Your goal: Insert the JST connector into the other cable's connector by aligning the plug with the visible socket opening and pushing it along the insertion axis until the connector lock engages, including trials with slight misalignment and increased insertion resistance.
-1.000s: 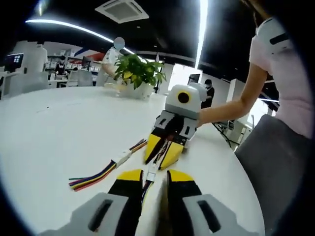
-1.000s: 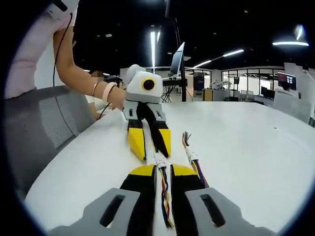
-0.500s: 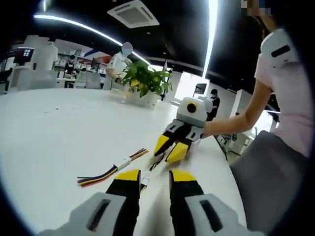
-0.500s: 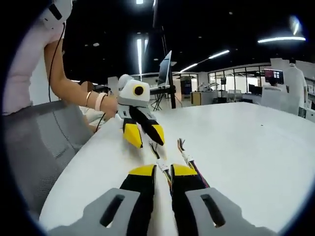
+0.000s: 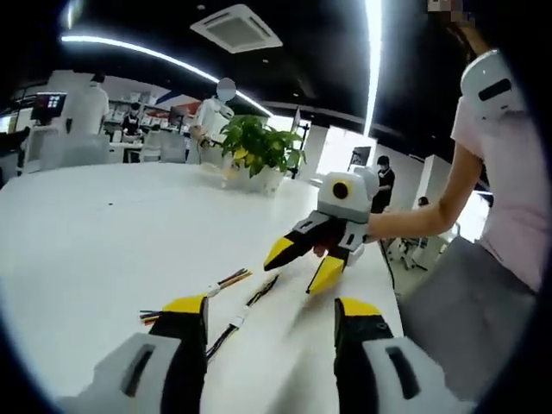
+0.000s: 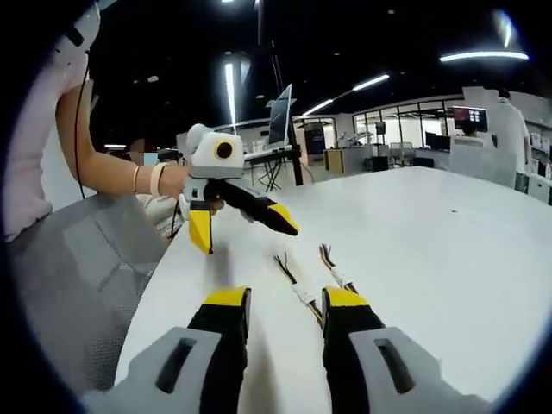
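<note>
Two thin cables lie on the white table [image 5: 103,224]. In the left gripper view, one cable [image 5: 243,312] with a small white connector runs between my jaws, and a second cable [image 5: 185,302] with coloured wires lies to its left. My left gripper [image 5: 272,309] is open wide with nothing in it. Beyond the cables hovers my right gripper [image 5: 304,264], also open. In the right gripper view my right gripper [image 6: 285,299] stands open over the near cable [image 6: 300,291], the second cable [image 6: 335,274] lies beside it, and the left gripper [image 6: 241,228] is spread open above the table.
A potted plant [image 5: 259,147] stands at the far side of the table. A person's arm [image 5: 414,220] holds the right gripper, and a wrist [image 6: 155,179] holds the left. A grey chair [image 6: 78,267] is beside the table's edge. People and desks fill the background.
Both grippers went from shut on the cable to wide open, letting it go. They have drawn back and apart, and the cable now rests on the table.
</note>
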A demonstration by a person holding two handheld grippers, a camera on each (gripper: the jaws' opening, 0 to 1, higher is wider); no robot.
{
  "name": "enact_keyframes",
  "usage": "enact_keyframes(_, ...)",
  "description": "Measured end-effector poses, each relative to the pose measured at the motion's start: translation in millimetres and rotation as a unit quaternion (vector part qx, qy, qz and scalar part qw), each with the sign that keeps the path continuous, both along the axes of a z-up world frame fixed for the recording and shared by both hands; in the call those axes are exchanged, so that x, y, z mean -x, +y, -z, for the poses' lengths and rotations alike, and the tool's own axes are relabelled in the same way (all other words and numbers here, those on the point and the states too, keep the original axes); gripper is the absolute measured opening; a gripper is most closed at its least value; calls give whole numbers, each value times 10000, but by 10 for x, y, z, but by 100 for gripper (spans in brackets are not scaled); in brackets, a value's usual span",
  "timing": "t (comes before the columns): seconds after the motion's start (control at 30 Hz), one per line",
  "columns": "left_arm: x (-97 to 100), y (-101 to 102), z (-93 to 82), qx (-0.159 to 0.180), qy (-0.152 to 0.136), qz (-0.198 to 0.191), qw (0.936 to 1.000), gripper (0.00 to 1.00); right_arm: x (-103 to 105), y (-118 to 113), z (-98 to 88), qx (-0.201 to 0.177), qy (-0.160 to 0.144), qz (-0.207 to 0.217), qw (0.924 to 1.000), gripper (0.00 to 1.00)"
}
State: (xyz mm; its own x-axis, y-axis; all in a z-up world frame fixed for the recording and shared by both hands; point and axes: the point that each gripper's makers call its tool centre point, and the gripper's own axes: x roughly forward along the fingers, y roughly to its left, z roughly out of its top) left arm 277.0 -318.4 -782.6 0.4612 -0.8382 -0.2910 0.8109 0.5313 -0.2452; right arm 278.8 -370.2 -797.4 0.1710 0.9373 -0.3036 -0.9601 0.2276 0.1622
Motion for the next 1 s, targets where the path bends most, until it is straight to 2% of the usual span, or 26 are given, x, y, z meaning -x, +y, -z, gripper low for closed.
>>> enact_keyframes(0.07, -14, 34, 9, -37, 105, -187, 9998, 64, 11, -7, -34, -121, 274, 161, 9994, 38)
enact_keyframes(0.1, -25, 73, 45, -84, 265, -364, 9989, 65, 5, -20, -41, -106, 334, 235, 9991, 40)
enact_keyframes(0.27, -7, 182, 71, -313, 394, -697, 9963, 74, -21, -92, -41, 270, 226, 622, 9974, 51)
enact_keyframes(0.3, 13, 196, 66, -375, 394, -724, 9959, 76, -23, -130, -17, 432, 282, 774, 9957, 53)
enact_keyframes(0.43, 85, 237, 30, -539, 400, -752, 9949, 78, 14, -190, 17, 658, 270, 961, 9928, 60)
enact_keyframes(0.5, 127, 258, 24, -543, 538, -787, 9940, 78, 50, -243, 60, 837, 379, 1098, 9897, 64)
enact_keyframes(0.53, 182, 258, 23, -415, 817, -832, 9923, 79, 65, -287, 93, 1017, 378, 1197, 9869, 67)
enact_keyframes(0.57, 176, 273, 4, -391, 778, -878, 9923, 79, 72, -311, 104, 1106, 358, 1273, 9850, 69)
enact_keyframes(0.67, 211, 327, -31, -538, 725, -998, 9909, 79, 155, -350, 136, 1337, 376, 1370, 9808, 71)
enact_keyframes(0.73, 251, 335, -35, -623, 793, -1034, 9895, 79, 241, -344, 145, 1416, 449, 1292, 9804, 71)
enact_keyframes(0.87, 340, 345, -50, -845, 732, -1053, 9881, 79, 301, -350, 133, 1543, 441, 1354, 9777, 71)
enact_keyframes(0.9, 372, 357, -21, -902, 866, -1081, 9862, 79, 296, -362, 143, 1592, 394, 1400, 9765, 72)
enact_keyframes(1.0, 436, 374, 33, -1048, 1038, -1098, 9829, 78, 312, -397, 200, 1745, 421, 1440, 9732, 72)
